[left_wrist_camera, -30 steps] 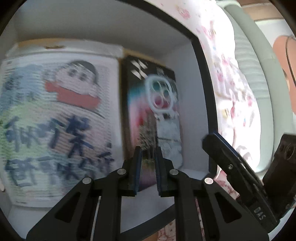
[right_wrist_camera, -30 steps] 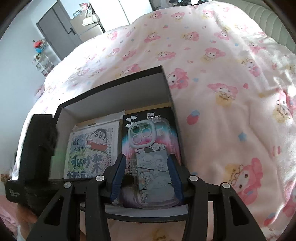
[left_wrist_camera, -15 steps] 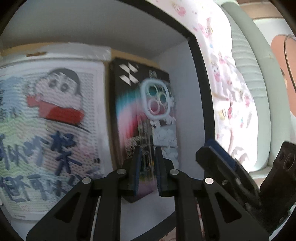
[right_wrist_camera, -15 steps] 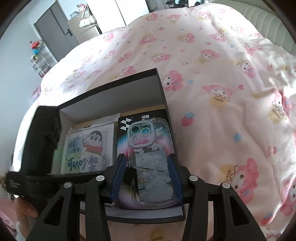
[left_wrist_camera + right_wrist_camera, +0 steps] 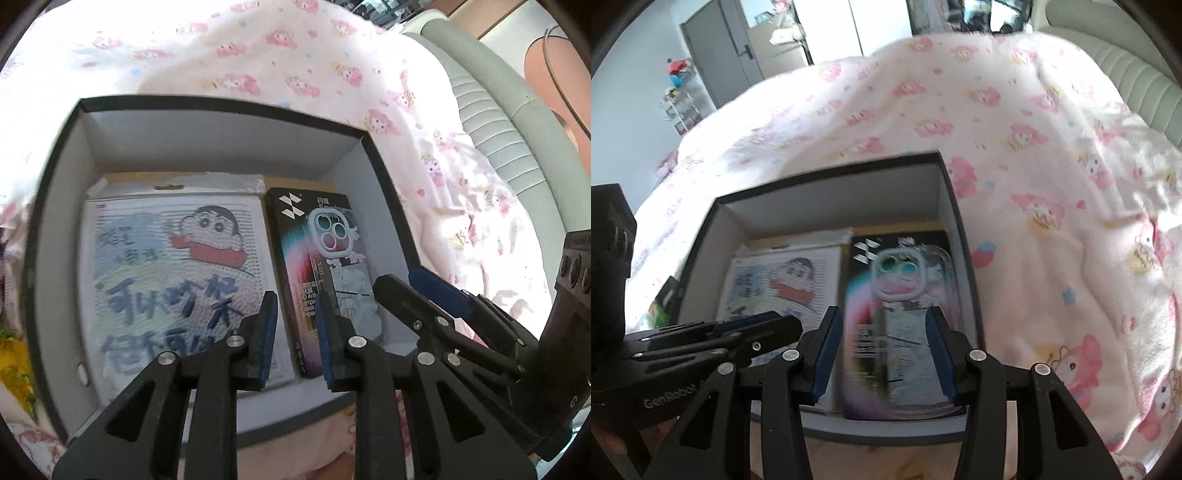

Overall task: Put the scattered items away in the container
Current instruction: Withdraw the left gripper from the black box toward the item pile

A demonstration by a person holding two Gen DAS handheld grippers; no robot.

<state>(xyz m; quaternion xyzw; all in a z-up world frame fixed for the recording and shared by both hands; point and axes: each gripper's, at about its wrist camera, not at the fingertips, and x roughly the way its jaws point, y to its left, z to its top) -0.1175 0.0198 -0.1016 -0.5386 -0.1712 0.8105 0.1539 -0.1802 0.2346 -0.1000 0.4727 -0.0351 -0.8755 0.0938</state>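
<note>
A black box with white walls (image 5: 221,105) (image 5: 827,173) sits on the bed. Inside lie a flat cartoon packet (image 5: 166,266) (image 5: 783,280) on the left and a black phone-case package (image 5: 291,229) (image 5: 864,251) on the right. A clear phone case (image 5: 336,240) (image 5: 901,266) rests on the package. My left gripper (image 5: 295,332) (image 5: 779,321) hovers over the box's near side, its jaws opening with nothing pressed between them. My right gripper (image 5: 884,332) (image 5: 404,280) stands half open above the case and grips nothing.
A pink cartoon-print blanket (image 5: 1015,129) surrounds the box. A grey-green padded headboard (image 5: 498,122) runs along the right. Something yellow (image 5: 11,362) lies left of the box. A grey door (image 5: 720,55) and a small shelf (image 5: 679,107) stand far behind.
The left gripper has pulled back out of the box, so the whole rim now shows, and its jaws have parted. The right gripper lifted and shifted a little over the case.
</note>
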